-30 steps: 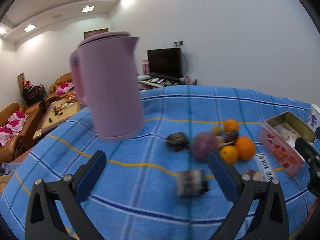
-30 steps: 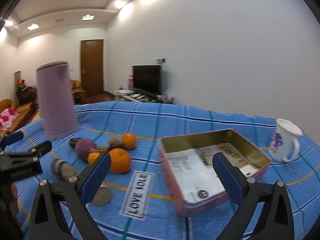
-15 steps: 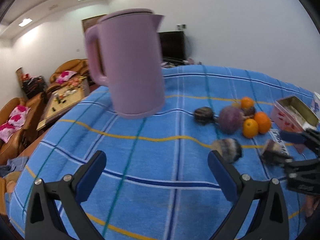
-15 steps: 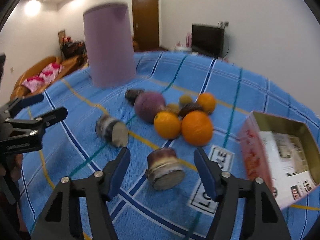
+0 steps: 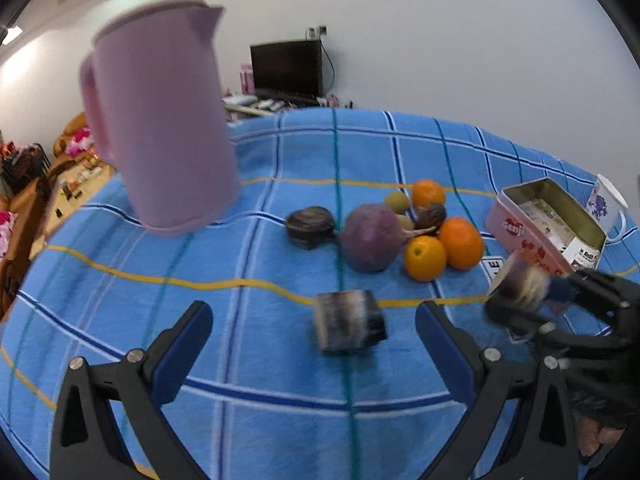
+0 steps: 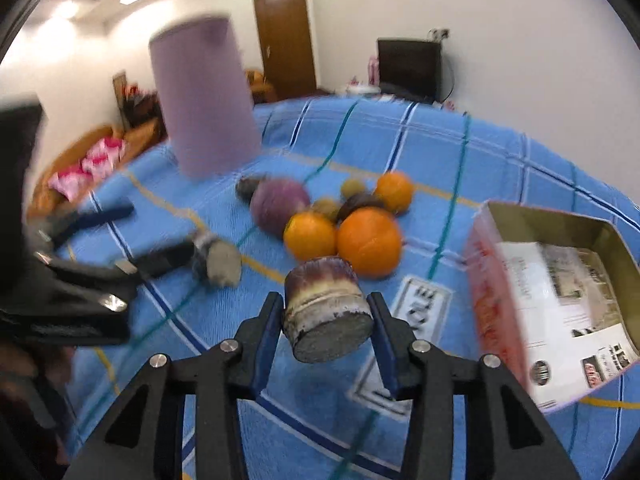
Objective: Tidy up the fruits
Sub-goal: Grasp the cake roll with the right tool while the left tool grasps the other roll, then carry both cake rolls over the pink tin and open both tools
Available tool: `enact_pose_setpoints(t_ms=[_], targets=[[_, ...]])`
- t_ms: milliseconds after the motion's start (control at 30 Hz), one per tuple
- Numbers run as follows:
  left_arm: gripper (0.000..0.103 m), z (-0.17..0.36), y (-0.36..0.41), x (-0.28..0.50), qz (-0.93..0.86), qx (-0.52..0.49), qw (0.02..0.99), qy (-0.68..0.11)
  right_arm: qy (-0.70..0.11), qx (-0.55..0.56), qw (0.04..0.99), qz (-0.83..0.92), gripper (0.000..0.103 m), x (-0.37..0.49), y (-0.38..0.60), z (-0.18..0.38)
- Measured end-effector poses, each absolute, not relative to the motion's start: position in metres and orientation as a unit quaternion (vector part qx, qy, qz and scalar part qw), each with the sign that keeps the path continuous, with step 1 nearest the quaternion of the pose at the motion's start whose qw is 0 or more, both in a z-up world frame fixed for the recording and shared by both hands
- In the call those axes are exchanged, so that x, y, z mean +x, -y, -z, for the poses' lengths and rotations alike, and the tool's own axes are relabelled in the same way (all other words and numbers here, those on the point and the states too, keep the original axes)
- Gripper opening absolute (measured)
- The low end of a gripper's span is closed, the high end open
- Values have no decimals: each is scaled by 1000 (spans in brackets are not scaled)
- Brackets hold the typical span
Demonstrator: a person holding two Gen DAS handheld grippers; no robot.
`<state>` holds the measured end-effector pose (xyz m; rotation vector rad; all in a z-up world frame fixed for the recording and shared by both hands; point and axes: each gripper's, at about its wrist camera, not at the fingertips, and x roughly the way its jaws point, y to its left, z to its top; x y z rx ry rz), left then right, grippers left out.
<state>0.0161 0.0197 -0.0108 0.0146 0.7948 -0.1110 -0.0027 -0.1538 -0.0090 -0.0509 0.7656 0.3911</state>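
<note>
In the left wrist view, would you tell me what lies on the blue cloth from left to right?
Pink jug → dark fruit → purple round vegetable → large orange → pink tin → white mug.

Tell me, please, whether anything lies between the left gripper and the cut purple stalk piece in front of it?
Nothing visible does. The stalk piece lies on bare blue cloth just ahead of the open left gripper; the oranges sit beyond it.

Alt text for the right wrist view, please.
The right hand-held gripper has been closing its jaws around a cut purple stump piece on a blue checked cloth. Behind lie oranges, a pink jug and an open tin.
</note>
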Motion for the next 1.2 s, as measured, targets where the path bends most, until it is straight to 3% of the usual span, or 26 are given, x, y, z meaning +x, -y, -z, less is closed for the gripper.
enact_pose_setpoints(t_ms=[67,233,300,400,800,1200], targets=[[99,15,-13,24,57,2,914,-401,-351,-12,919,-180,45,-5,169,-1],[78,34,2,39,48,19,902,-428,-321,6,936,-142,45,-5,202,-15],[62,40,-1,42,49,7,898,-437,-310,9,942,-130,45,-7,213,-20],[49,44,-8,42,55,-13,900,-432,-295,-5,949,-113,45,-9,221,-25],[48,-1,11,24,85,-17,932,-351,-257,-4,964,-64,45,-13,270,-34],[48,-36,120,36,175,28,937,-300,-280,21,960,13,45,3,344,-25]])
